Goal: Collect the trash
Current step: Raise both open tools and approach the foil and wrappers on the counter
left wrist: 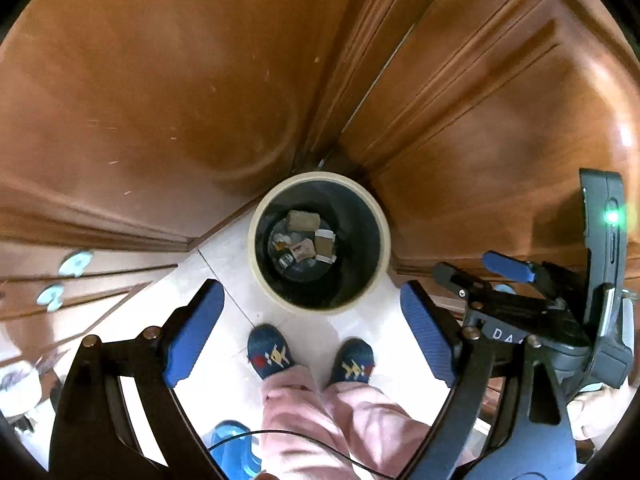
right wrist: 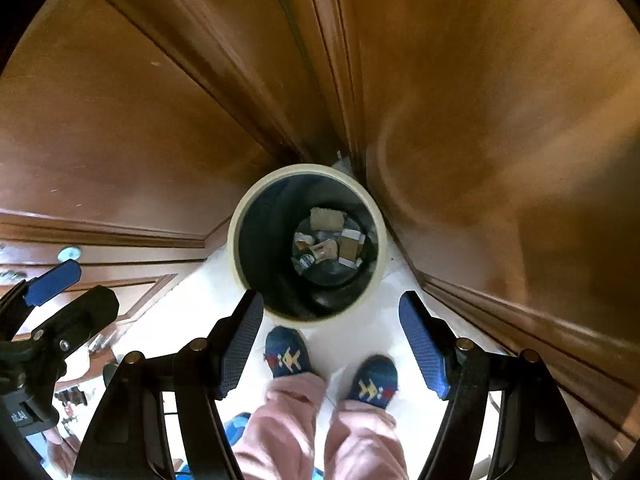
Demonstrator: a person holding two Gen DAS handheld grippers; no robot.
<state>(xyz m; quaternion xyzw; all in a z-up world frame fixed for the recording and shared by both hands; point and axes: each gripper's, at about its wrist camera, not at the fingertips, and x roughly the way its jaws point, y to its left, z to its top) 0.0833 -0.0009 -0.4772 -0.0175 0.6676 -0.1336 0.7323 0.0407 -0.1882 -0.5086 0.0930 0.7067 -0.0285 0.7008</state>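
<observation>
A round trash bin with a cream rim and dark liner stands on the floor in a corner of wooden panels; it also shows in the right wrist view. Several pieces of trash lie at its bottom, among them brown cardboard and paper scraps. My left gripper is open and empty, held high above the bin. My right gripper is open and empty too, also above the bin. The right gripper shows at the right of the left wrist view; the left gripper at the left of the right wrist view.
Brown wooden doors and panels close in behind and beside the bin. The floor is pale tile. The person's feet in blue slippers and pink trousers stand just in front of the bin. Drawers with pale knobs are at the left.
</observation>
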